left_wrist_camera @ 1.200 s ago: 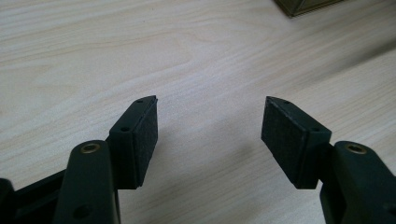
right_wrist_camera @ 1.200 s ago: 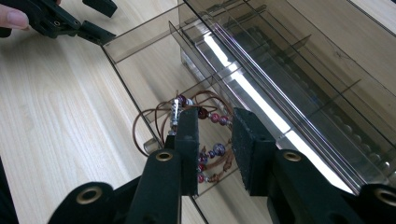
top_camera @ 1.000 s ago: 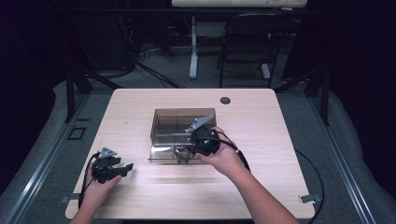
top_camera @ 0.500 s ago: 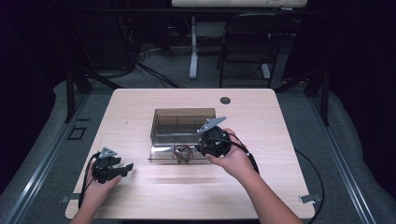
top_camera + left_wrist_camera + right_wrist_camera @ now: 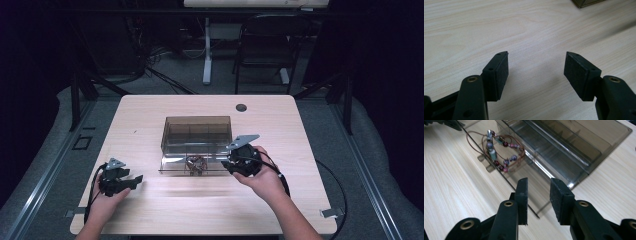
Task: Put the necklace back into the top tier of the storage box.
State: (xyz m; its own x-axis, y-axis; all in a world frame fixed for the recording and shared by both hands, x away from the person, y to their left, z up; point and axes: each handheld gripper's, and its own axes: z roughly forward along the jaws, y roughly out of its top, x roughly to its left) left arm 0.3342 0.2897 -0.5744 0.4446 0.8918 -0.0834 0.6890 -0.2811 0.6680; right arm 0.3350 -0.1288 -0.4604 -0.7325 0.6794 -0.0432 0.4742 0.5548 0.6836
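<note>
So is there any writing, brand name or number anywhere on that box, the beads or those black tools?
None can be read. The smoky plastic box, the beaded bracelet, the table and both grippers, left and right, show no words, labels or numbers.

Black chair (image 5: 263,47) behind table (image 5: 150,117), far side.

left tongs (image 5: 535,66): black, brass rivets, textured pads (image 5: 502,72) | right tongs (image 5: 538,195): black, brass rivets, grey three-cornered plate (image 5: 242,141), black cable (image 5: 280,172) | forearms bare
</note>
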